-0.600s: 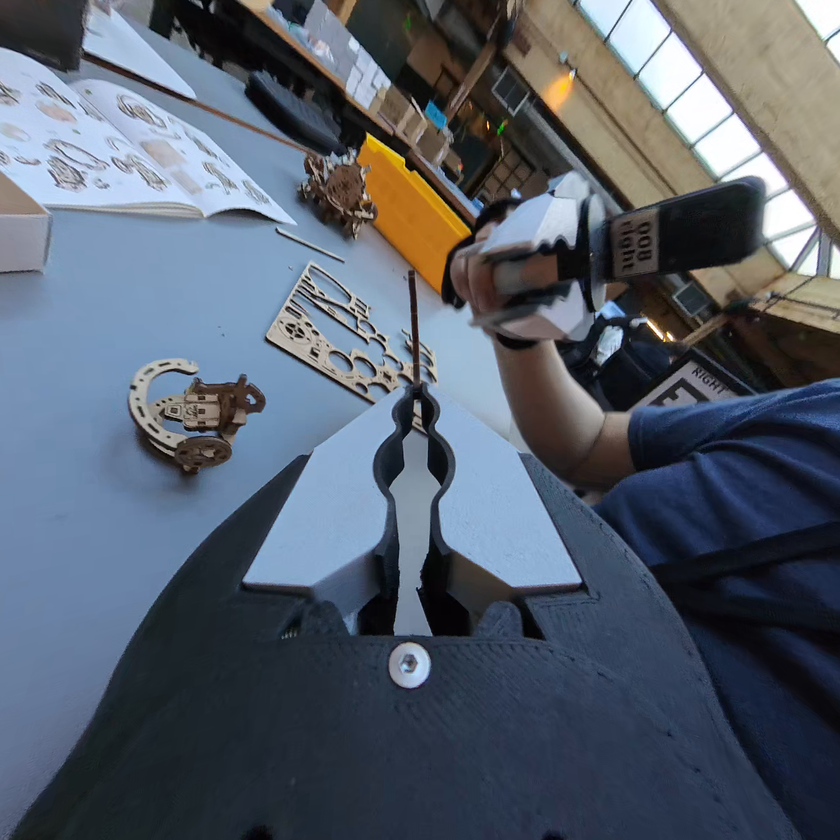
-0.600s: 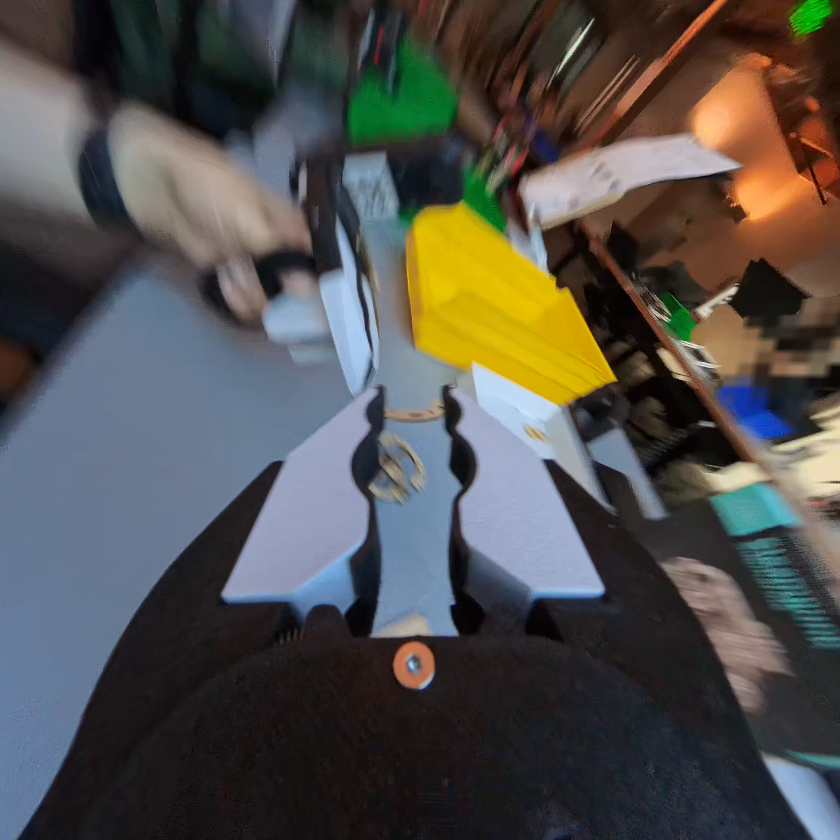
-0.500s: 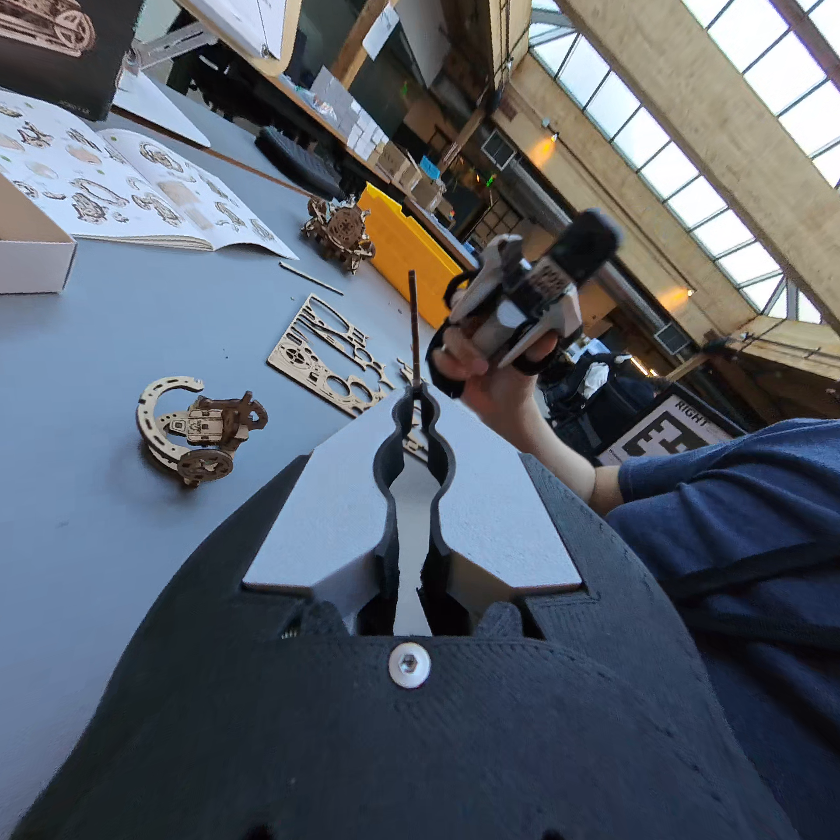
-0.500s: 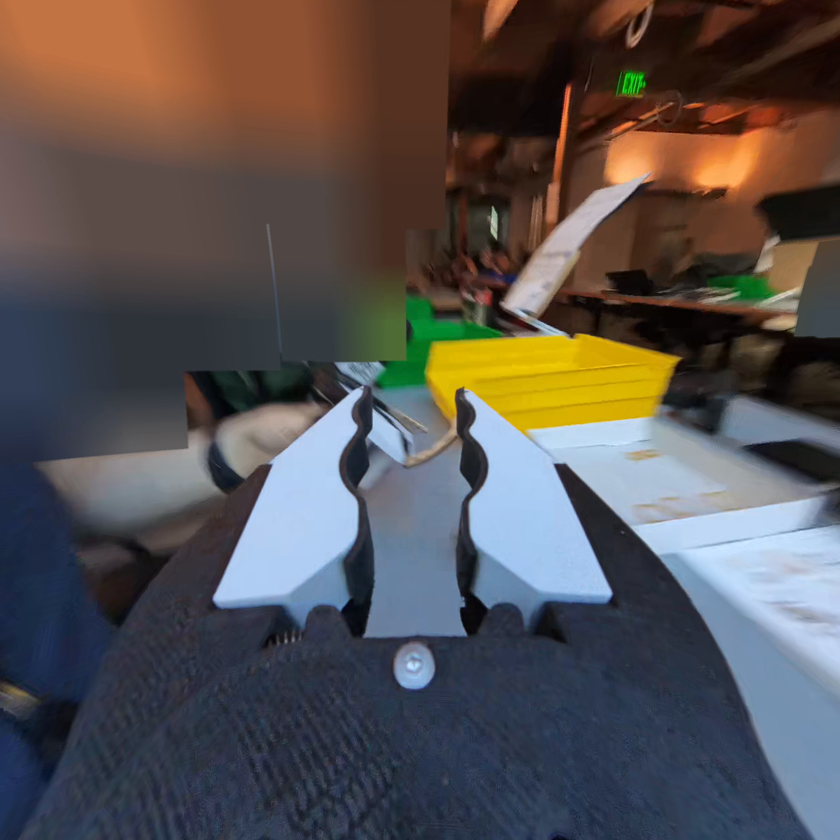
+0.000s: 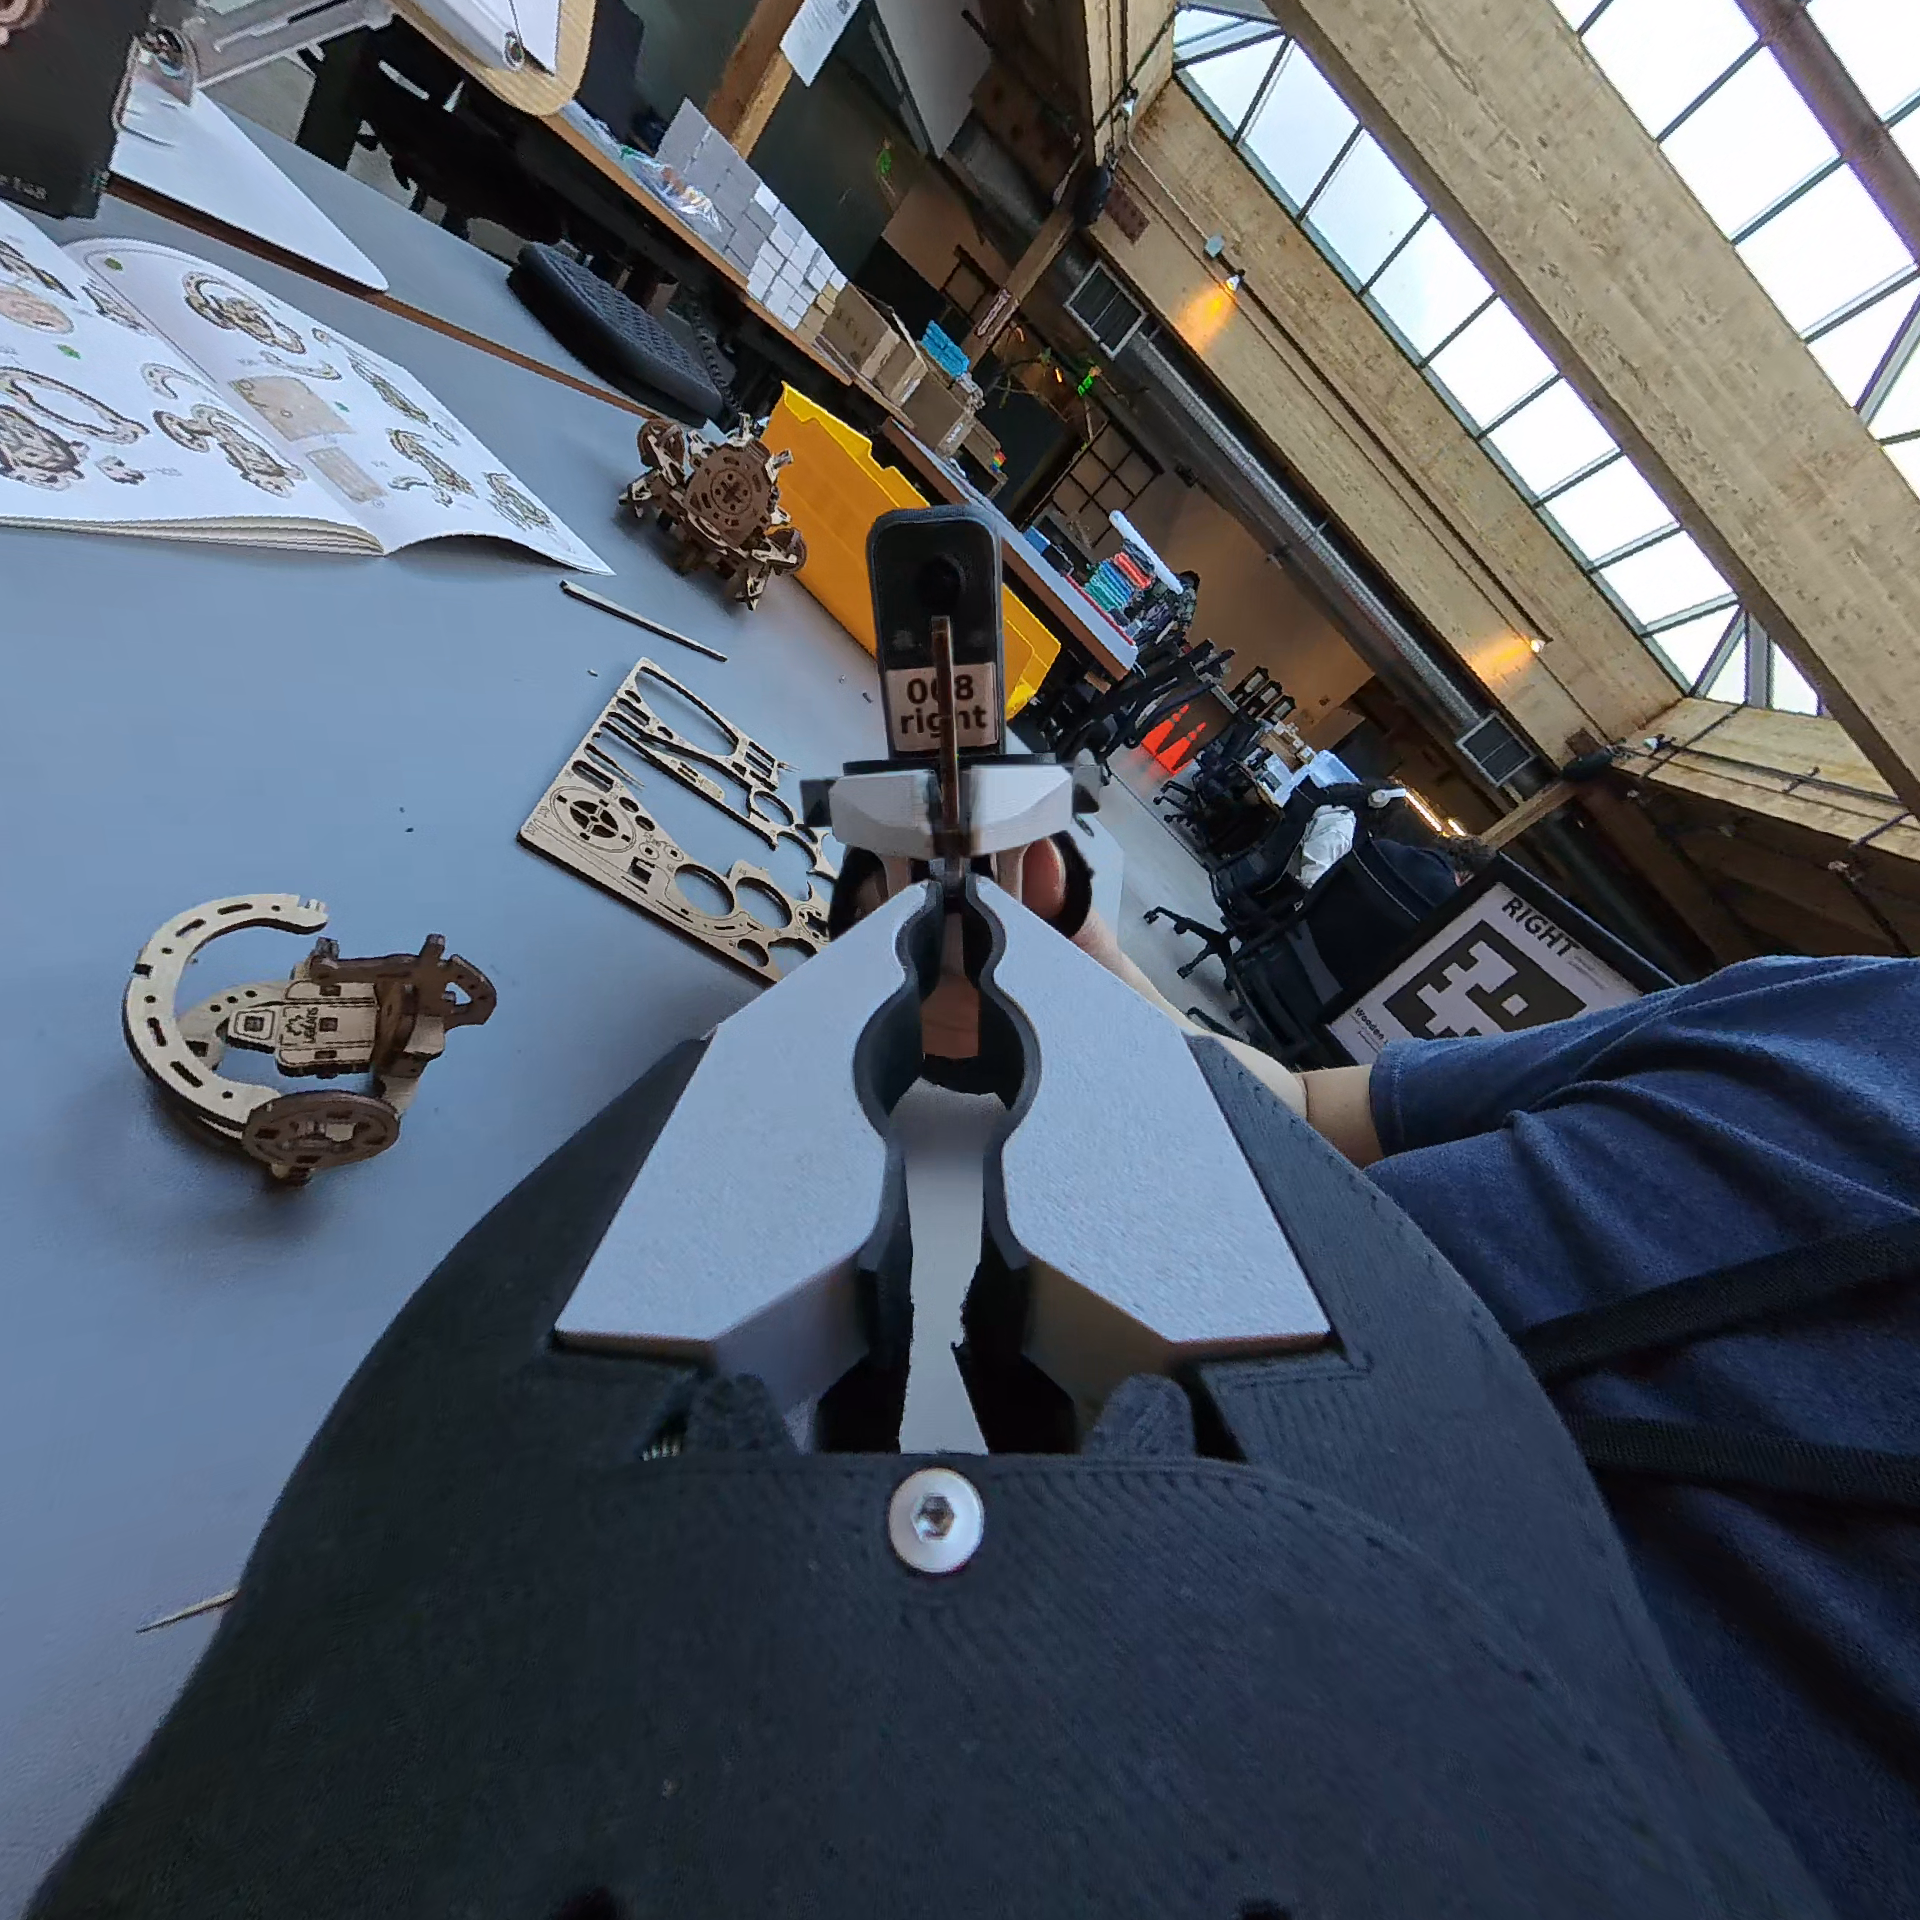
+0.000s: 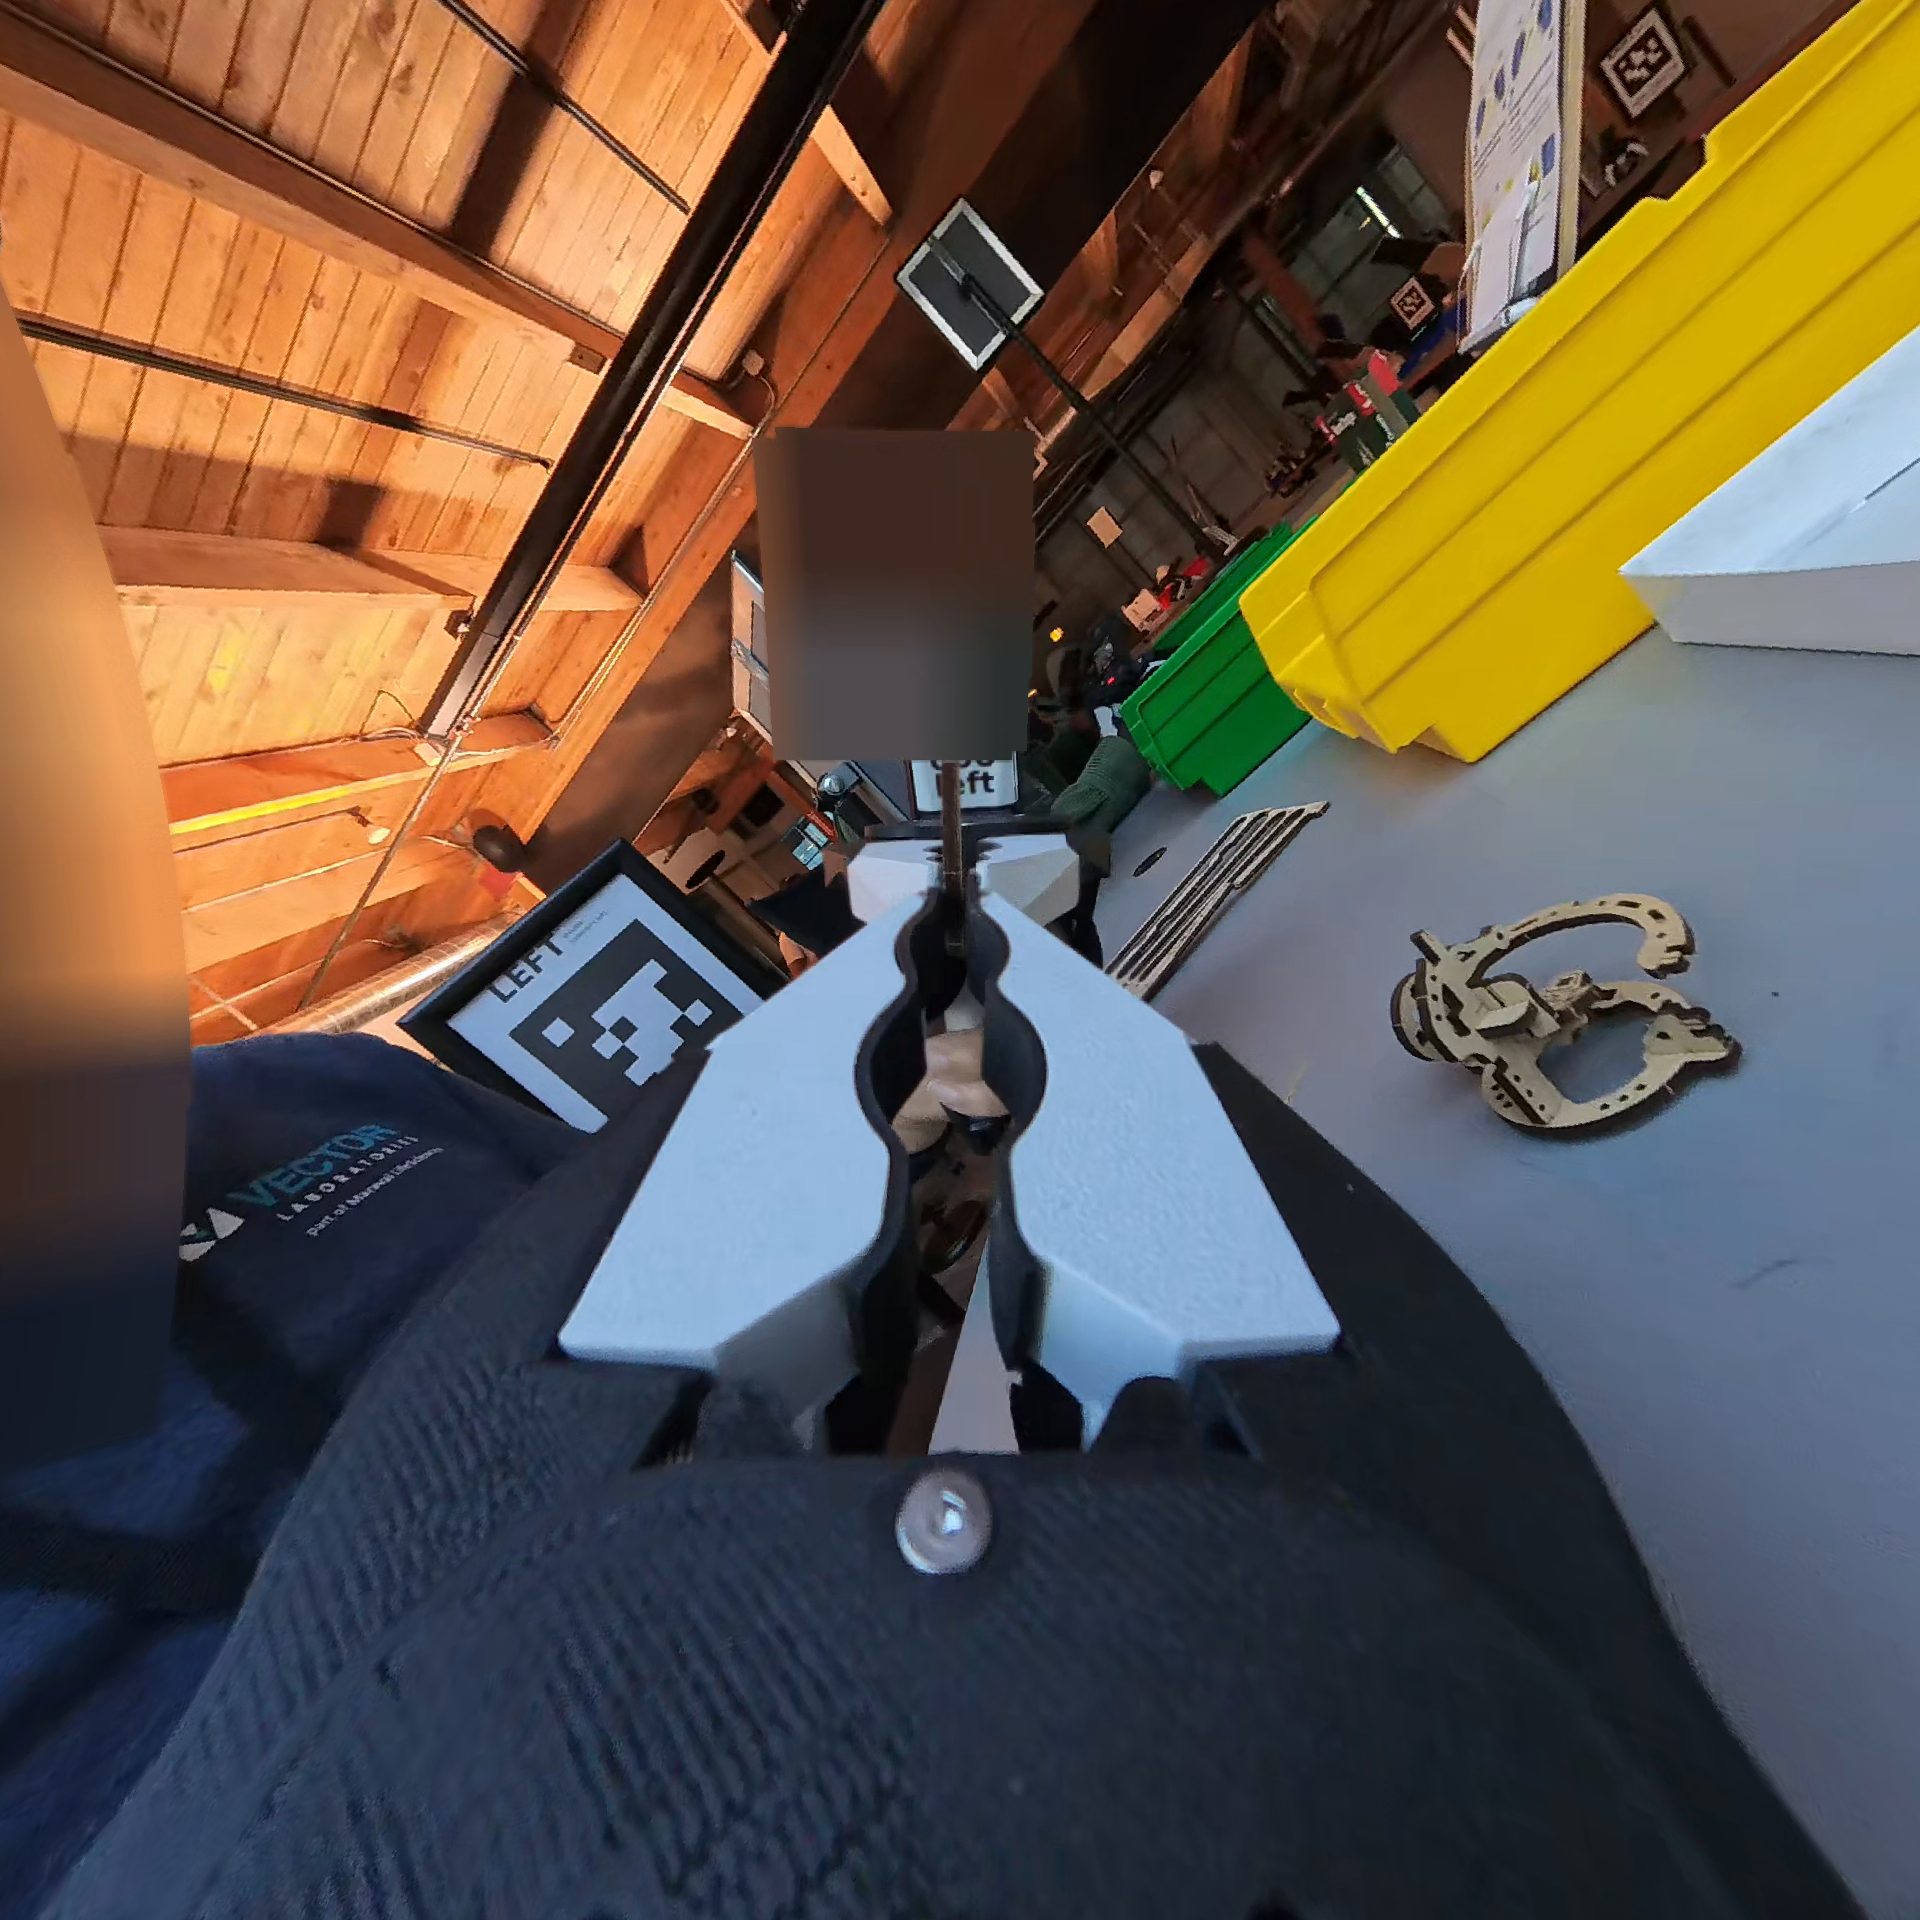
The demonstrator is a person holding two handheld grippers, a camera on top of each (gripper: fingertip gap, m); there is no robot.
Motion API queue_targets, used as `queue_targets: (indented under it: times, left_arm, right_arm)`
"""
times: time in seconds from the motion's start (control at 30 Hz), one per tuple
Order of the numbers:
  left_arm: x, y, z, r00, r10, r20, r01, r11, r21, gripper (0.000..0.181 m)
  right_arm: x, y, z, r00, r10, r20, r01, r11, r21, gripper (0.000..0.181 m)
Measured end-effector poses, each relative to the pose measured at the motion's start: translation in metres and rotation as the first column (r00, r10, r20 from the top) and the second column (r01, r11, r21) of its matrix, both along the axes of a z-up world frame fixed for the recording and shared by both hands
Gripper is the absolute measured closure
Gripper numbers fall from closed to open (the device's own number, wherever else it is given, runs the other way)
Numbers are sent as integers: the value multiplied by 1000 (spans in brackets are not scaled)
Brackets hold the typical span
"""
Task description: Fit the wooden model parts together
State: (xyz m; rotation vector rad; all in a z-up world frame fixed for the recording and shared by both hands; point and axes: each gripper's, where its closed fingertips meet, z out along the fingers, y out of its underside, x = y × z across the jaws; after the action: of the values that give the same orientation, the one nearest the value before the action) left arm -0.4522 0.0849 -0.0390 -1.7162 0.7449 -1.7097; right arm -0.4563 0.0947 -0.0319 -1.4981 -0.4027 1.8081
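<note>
My left gripper (image 5: 943,885) is shut on a thin dark wooden part (image 5: 942,707), seen edge-on and standing straight out from the tips above the grey table (image 5: 260,748). My right gripper (image 6: 951,906) faces the left one head-on, tip to tip, and its jaws are closed on the same thin part (image 6: 951,831). The right gripper also shows in the left wrist view (image 5: 945,821), and the left gripper shows in the right wrist view (image 6: 961,868). A partly built wooden model with a horseshoe ring (image 5: 301,1039) lies on the table (image 6: 1548,1008), apart from both grippers.
A laser-cut parts sheet (image 5: 675,821) lies beyond the model. A gear assembly (image 5: 722,509), a thin stick (image 5: 639,620) and an open booklet (image 5: 208,416) lie farther back. Yellow bins (image 6: 1558,416), a green bin (image 6: 1205,686) and a white box (image 6: 1818,540) line the far edge. The person's blue shirt (image 5: 1662,1195) is close by. My left and right fingertips are right by each other.
The right gripper swung round from open and off to the side to face the left gripper, and its jaws closed on the thin part. The left gripper kept its hold.
</note>
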Motion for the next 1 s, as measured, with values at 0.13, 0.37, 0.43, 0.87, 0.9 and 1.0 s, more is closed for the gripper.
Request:
queue_targets:
  times: [0.13,0.37,0.43,0.87,0.9,1.0]
  left_arm:
    - [2,-2,-1,1000,-16,5,16,1000,-10,181]
    - [-40,26,-15,969,178,-172,-41,801,597,148]
    - [-55,39,-26,933,282,-222,25,566,824,151]
    - [-33,58,-85,627,235,-742,750,72,657,160]
    - [-32,55,-89,605,216,-767,777,54,628,162]
    - [-34,60,-99,535,235,-812,836,-4,549,162]
  right_arm:
    - [2,-2,-2,1000,17,-7,-17,1000,-8,181]
    - [16,11,-16,1000,-27,10,28,989,-145,181]
    - [16,15,-27,1000,-26,5,26,974,-226,181]
    - [16,29,-60,974,-160,161,217,865,-452,181]
    - [15,28,-62,973,-160,166,220,857,-466,181]
    - [16,27,-67,974,-169,152,223,839,-496,181]
